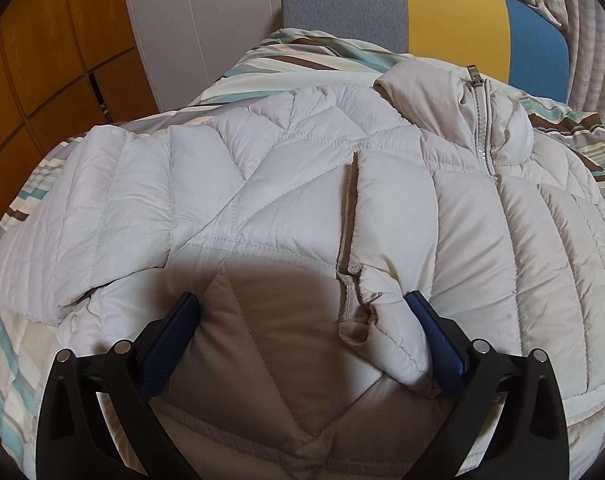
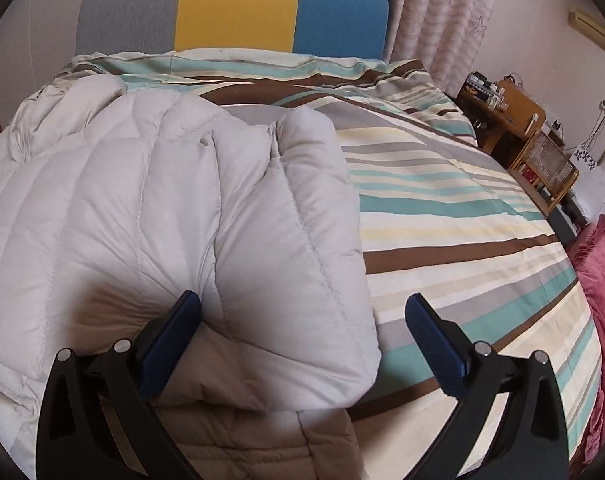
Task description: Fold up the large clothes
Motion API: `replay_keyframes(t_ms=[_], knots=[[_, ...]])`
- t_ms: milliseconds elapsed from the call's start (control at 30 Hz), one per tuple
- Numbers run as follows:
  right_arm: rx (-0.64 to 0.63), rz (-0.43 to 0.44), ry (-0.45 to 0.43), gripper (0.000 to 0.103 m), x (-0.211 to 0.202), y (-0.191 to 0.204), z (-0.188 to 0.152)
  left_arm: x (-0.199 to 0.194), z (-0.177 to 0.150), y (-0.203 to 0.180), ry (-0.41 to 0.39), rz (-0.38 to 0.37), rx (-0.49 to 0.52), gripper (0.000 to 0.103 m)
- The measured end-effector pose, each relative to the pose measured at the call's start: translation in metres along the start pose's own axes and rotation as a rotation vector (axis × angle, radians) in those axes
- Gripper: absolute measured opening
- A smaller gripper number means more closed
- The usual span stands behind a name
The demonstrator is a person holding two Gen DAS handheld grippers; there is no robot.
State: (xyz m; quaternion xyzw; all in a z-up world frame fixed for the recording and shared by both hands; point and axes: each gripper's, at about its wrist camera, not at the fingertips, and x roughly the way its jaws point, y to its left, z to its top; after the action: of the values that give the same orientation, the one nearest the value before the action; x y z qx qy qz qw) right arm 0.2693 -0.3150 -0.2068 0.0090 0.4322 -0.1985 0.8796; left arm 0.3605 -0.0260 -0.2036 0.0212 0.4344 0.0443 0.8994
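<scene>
A pale grey-beige quilted puffer jacket (image 1: 302, 184) lies spread on the bed, collar and zipper (image 1: 480, 112) at the far right. One sleeve is folded across its front, with the cuff (image 1: 382, 320) lying between the fingers of my left gripper (image 1: 302, 320). That gripper is open just above the jacket's lower part. In the right wrist view the jacket (image 2: 142, 220) fills the left half, its folded sleeve edge (image 2: 302, 280) between the fingers of my right gripper (image 2: 302, 316), which is open. Neither gripper holds fabric.
The bed has a striped cover (image 2: 462, 220) in teal, brown and cream. A grey, yellow and blue headboard (image 2: 238, 4) stands behind. A wooden cabinet (image 1: 42, 60) is at the left, and a wooden side table (image 2: 514, 120) and pink bedding (image 2: 598, 280) at the right.
</scene>
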Motion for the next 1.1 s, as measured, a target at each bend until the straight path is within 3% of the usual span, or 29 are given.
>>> replay_keyframes(t_ms=[267, 367, 500, 667, 767, 900, 1100], knots=[[0.002, -0.012, -0.019, 0.101, -0.002, 0.0, -0.002, -0.004, 0.002, 0.004, 0.008, -0.032, -0.015, 0.1], [0.004, -0.01, -0.019, 0.101, -0.002, 0.001, -0.001, -0.017, 0.001, 0.019, 0.009, -0.111, -0.04, 0.1], [0.007, -0.007, -0.017, 0.101, -0.002, 0.0, -0.002, -0.042, 0.003, 0.051, -0.045, -0.122, -0.087, 0.1], [0.008, -0.005, -0.017, 0.101, -0.001, 0.0, -0.002, -0.066, 0.007, 0.108, -0.136, -0.037, -0.157, 0.1], [0.008, -0.005, -0.017, 0.101, -0.002, 0.0, -0.002, -0.07, 0.007, 0.155, -0.147, 0.044, -0.222, 0.1], [0.009, -0.005, -0.018, 0.101, -0.001, 0.0, -0.001, -0.074, -0.003, 0.222, -0.141, 0.132, -0.359, 0.1], [0.011, 0.0, -0.016, 0.101, -0.001, -0.001, -0.001, -0.073, -0.019, 0.322, -0.115, 0.33, -0.612, 0.1]])
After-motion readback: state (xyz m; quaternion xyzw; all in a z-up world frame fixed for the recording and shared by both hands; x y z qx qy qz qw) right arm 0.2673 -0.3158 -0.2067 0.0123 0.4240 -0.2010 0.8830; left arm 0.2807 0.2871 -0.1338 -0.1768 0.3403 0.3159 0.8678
